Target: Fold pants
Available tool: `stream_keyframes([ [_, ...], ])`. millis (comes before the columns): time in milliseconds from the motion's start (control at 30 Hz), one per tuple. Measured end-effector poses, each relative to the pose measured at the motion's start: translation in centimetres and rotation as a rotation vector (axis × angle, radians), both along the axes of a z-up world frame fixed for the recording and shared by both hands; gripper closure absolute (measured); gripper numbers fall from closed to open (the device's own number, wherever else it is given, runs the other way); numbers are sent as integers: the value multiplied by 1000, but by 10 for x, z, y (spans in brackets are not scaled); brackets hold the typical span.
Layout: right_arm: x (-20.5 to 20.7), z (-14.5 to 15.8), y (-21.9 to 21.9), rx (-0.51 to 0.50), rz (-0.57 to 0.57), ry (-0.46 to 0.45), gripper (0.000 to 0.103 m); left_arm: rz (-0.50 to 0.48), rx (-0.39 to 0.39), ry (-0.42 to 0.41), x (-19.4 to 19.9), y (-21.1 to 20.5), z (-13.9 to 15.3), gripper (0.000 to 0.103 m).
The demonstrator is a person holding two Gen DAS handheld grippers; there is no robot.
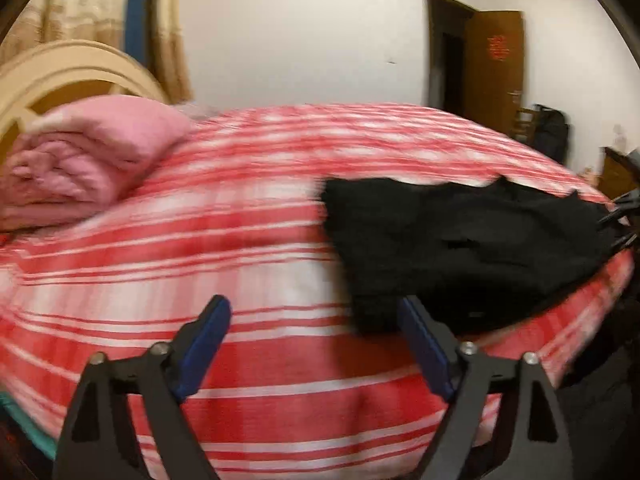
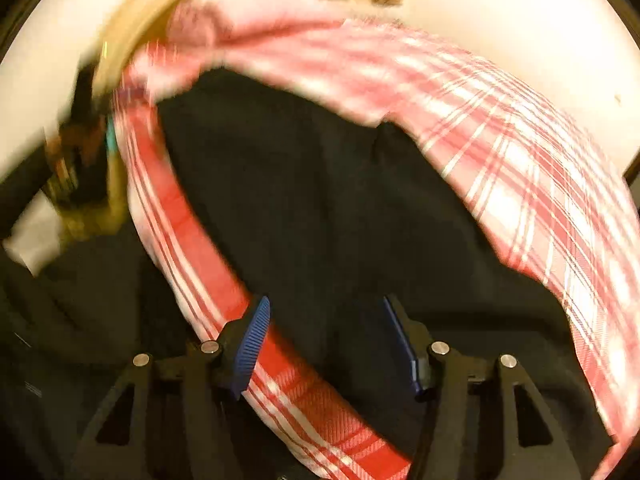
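Our left gripper (image 1: pixel 314 346) and right gripper (image 2: pixel 326 346) look alike: matte black angular arms with triangular cut-outs, round silver screws at the pivots, and dark blue ribbed pads (image 2: pixel 252 348) lining the jaws.

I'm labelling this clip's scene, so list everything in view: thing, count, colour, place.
pants: one, black, on the bed's right side, near its front edge
bedcover: one, red and white plaid, over the whole bed
quilt: one, pink, folded, far left by the headboard
headboard: one, cream, curved, far left
curtain: one, beige, behind the headboard
door: one, brown, open, back right
left gripper: one, black with blue pads, open over the bedcover
right gripper: one, black with blue pads, open over the pants
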State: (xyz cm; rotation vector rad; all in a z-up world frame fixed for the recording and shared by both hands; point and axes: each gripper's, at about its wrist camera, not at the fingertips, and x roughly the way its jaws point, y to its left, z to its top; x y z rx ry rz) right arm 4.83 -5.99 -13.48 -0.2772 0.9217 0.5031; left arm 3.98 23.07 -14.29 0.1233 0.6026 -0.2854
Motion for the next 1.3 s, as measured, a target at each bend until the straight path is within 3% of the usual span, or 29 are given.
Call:
stream_keyframes([
  [67,21,24,-12,129,-52,-27,45,92,13,-52,-2,14,10,13],
  [167,68,26,-14,269,-129,13,45,68,3,-140,-6,-4,26,13],
  [267,141,9,-12,389,-225,112,45,-62,-36,-137,1,-49,30,12],
  [367,197,-14,-6,467,-299,245,45,-173,-6,-118,14,-96,19,12],
  [433,222,-35,0,488,-329,319,52,-200,49,-90,26,-114,5,12],
  [500,237,-53,4,506,-332,394,74,-207,81,-16,40,-119,-12,12],
  [533,243,-59,7,460,-359,391,97,-197,82,22,46,-118,-19,11],
  [567,248,-61,11,443,-360,386,97,-202,58,55,50,-116,-25,9],
  [700,248,-38,19,458,-349,291,98,-195,31,61,49,-109,-28,5],
  [800,260,-63,27,378,-361,338,98,-187,34,69,50,-110,-27,4],
  [900,255,-64,13,449,-361,327,90,-153,77,41,42,-115,-18,4],
  [967,241,-52,0,445,-390,269,41,-130,96,-18,30,-119,-3,4],
  [1067,202,-25,-37,443,-387,184,40,-155,122,-84,10,-134,17,4],
  [1167,155,-3,-90,401,-429,108,40,-244,158,-124,-2,-167,32,4],
  [1300,68,23,-210,302,-661,21,40,-397,142,-104,-5,-220,31,4],
])
